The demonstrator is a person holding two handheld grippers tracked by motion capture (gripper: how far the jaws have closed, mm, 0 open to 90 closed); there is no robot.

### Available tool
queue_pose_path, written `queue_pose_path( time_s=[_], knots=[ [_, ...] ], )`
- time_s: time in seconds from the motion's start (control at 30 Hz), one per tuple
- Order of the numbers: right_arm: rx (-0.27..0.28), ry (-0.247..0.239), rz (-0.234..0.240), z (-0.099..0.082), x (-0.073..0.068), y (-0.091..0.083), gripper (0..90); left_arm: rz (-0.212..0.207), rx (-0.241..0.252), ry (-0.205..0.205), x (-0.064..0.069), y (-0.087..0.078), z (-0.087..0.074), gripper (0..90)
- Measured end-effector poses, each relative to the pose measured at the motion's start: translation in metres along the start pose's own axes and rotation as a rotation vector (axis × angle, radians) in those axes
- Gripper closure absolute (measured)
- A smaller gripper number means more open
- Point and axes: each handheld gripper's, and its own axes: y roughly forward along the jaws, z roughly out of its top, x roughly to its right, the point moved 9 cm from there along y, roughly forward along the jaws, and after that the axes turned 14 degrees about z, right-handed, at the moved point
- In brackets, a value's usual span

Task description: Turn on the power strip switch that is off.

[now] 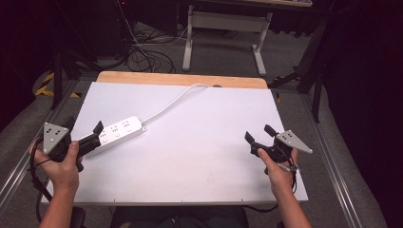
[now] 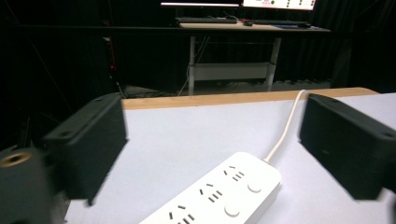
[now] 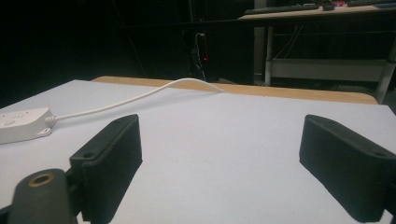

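White table [image 1: 199,156] | left tongs [image 1: 98,133] spread beside power strip [image 1: 116,133] | right tongs [image 1: 259,135] spread, empty

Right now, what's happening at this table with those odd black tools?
A person sits at a white table with a hand-held gripper in each hand. The left hand-held gripper is open, its jaws straddling the near end of a white power strip whose cord trails to the far edge. The right hand-held gripper is also open, over bare table and holding nothing.
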Motion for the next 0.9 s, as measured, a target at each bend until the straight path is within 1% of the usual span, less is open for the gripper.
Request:
queue_pose_path(
  time_s=[0.1, 0.43, 0.57, 0.73, 0.9],
  knots=[
    [0.0, 0.0, 0.001, 0.0, -0.0001, 0.0, 13.6, 0.007, 0.004, 0.004, 0.0002, 0.0001, 0.0, 1.4],
    [0.004, -0.001, -0.001, 0.0006, 0.0001, -0.0003, 12.8, 0.003, -0.003, 0.001, -0.0007, 0.0011, -0.0025, 1.6],
    [0.012, -0.009, -0.001, 0.0018, 0.0002, -0.0008, 10.4, -0.001, -0.005, 0.001, -0.0003, 0.0013, -0.0029, 1.6],
    [0.02, -0.01, 0.001, 0.0028, -0.0001, -0.0012, 4.3, 0.001, -0.004, 0.005, -0.0004, 0.0015, -0.0031, 1.6],
    [0.02, -0.02, 0.008, 0.0029, -0.001, -0.0012, 3.2, -0.001, -0.006, 0.008, -0.0003, 0.0017, -0.0037, 1.7]
  ],
)
